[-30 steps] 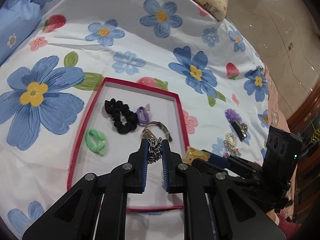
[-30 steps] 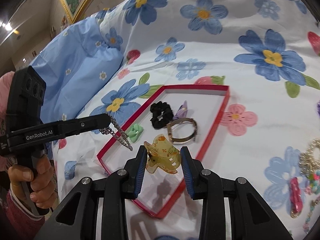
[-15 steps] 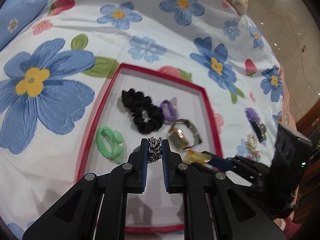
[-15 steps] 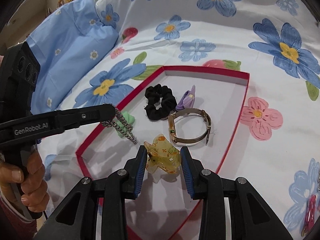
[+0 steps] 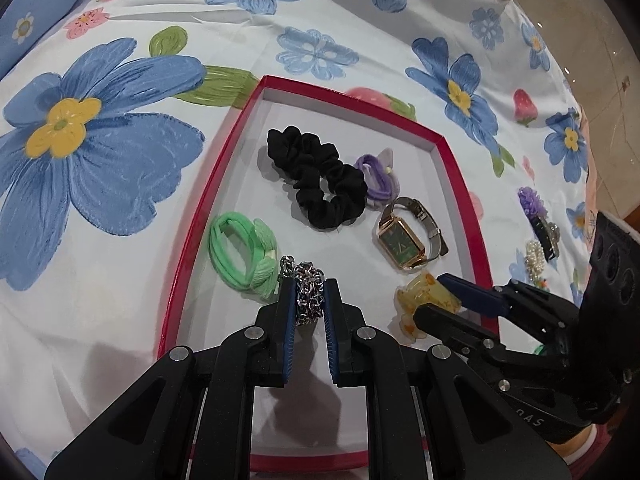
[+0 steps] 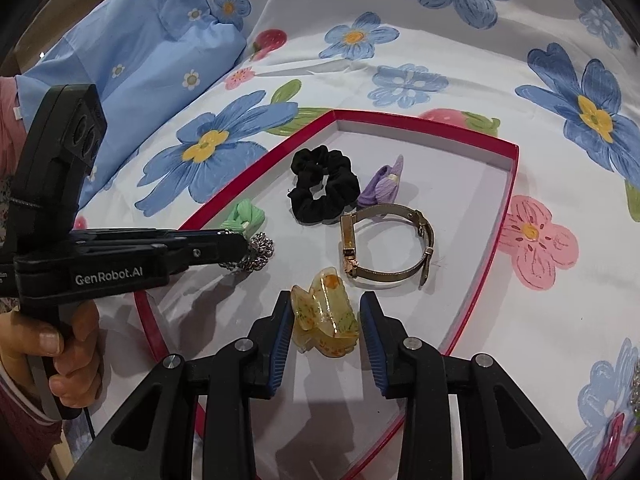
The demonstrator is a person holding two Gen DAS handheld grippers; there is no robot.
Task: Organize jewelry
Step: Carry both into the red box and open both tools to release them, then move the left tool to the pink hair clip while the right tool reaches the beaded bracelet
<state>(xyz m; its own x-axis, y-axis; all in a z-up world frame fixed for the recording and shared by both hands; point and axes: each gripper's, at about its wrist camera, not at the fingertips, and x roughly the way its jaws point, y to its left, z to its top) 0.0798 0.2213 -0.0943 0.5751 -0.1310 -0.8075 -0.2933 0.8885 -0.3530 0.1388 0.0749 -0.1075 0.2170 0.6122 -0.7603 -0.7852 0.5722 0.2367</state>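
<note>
Your red-rimmed tray holds a black scrunchie, purple hair tie, green hair tie and a gold watch resting on its edge, while your left gripper pinches a bunched silver chain and your right gripper clamps a yellow claw clip low over the tray floor.

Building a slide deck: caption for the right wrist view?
Right gripper holds a yellow hair claw over the red tray; left gripper brings a chain.

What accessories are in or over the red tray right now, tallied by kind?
Fabric hair ties: 3, black scrunchie, purple, green
Gold wristwatch with green face: 1
Silver metal chain: 1
Translucent yellow claw clip: 1
Total: 6
</note>
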